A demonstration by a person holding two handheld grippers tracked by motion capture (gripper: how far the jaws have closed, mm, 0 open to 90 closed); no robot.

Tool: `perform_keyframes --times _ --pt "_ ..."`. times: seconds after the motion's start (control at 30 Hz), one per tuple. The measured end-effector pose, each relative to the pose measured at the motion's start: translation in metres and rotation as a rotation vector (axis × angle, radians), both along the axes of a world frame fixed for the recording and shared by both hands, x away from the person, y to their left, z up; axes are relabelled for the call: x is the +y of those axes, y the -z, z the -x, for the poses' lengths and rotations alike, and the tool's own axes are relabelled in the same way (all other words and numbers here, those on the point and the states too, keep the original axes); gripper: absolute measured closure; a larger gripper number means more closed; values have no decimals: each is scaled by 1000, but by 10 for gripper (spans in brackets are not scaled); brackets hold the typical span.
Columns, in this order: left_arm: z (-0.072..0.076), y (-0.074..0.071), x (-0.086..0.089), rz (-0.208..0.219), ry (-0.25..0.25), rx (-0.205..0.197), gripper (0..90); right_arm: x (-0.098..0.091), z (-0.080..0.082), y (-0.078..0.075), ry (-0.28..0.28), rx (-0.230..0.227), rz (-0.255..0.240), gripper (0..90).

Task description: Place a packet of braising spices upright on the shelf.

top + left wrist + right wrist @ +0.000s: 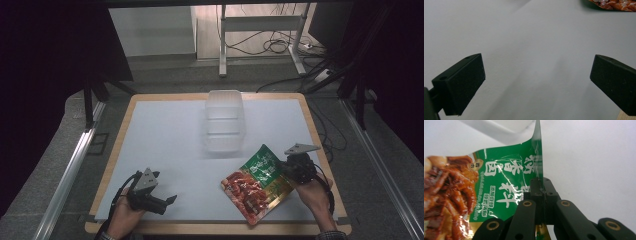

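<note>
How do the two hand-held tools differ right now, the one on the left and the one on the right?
The left tool has its jaws wide apart with nothing between them; the right tool is shut on the edge of the green and red food packet. The left tool sits over bare white table surface, while the right tool lifts the packet's green end off it. Both are black, two-jawed and held in a hand at the near edge.

Glossy crinkled foil pouch (499, 177); clear plastic tub (224, 121); matt white table (165, 145) w/ wood edge.
</note>
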State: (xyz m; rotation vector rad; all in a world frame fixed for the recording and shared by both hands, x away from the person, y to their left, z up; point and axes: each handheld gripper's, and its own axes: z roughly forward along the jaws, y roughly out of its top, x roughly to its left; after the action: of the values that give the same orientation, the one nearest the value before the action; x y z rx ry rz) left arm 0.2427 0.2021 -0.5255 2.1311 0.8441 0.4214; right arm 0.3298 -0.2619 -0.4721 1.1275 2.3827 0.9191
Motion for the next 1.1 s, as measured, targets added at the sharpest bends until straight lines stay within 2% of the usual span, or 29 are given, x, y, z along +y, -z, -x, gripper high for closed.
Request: perform_keyframes --times 0.2,0.43,0.87,1.1 --pt "-1 -1 0 15 -4 14 0 4 3 -19 -21 -6 -19 887" --pt "-2 -2 1 23 -6 15 0 17 3 -42 -75 -25 -19 886" --pt "-2 -2 0 28 -8 16 0 29 10 -95 -153 -58 -87 886" --pt "-2 -2 -1 24 -6 18 0 31 15 -113 -171 -81 -92 888"
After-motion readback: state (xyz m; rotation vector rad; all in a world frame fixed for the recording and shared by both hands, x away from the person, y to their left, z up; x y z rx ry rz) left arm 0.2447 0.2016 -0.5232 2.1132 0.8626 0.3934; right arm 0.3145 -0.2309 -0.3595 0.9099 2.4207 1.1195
